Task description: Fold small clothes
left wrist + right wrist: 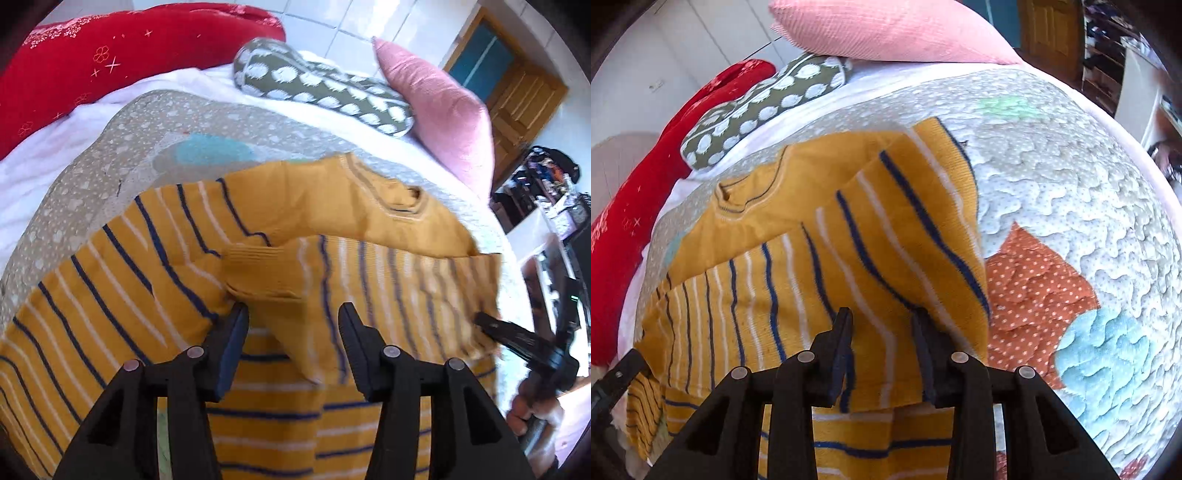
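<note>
- Between the spread jaws of the left gripper [293, 314] sits a folded sleeve cuff of the mustard striped sweater [147, 266]; the fingers stand wide apart and clamp nothing.
- Over the sweater's right side, the right gripper [882, 321] has its jaws parted too, with a raised fold of the fabric between them; whether they pinch it I cannot tell.
- Under the sweater lies a dotted patchwork quilt [1071, 192] on the bed.
- Beyond it rest a red pillow [110, 55], a spotted bolster [325, 88] and a pink cushion [443, 107].
- No readable writing shows.

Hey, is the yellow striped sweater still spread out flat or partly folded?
Partly folded: the striped sweater has its sleeves turned in over the body, while the neckline lies flat on the quilt.
</note>
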A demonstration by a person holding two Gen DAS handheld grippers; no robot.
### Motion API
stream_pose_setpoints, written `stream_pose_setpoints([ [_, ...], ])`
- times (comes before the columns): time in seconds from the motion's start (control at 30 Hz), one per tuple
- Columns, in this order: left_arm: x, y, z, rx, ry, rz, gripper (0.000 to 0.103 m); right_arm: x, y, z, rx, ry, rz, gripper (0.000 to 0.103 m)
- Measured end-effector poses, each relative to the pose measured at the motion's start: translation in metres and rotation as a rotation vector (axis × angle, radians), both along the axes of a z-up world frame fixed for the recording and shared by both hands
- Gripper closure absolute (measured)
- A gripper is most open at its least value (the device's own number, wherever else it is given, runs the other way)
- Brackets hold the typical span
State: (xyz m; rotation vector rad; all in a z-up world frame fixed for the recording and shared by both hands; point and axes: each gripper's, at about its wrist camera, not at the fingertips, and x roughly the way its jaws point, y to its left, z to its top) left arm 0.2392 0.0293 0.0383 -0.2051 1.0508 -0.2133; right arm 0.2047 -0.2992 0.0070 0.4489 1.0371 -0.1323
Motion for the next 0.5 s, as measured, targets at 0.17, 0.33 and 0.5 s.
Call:
stream_pose_setpoints([
  [0.17, 0.018, 0.035, -0.025, -0.023, 0.077, 0.075, 0.068, 0.001, -0.018, 0.000, 0.002, 0.004, -0.030, 0.081],
  [0.33, -0.025, 0.058, 0.005, -0.066, 0.034, 0.042, 0.068, -0.036, -0.024, 0.025, -0.052, -0.060, -0.059, 0.070],
  [0.5, -0.100, 0.075, 0.019, -0.088, 0.024, -0.004, 0.062, -0.127, -0.033, 0.024, 0.056, -0.083, -0.009, 0.067],
])
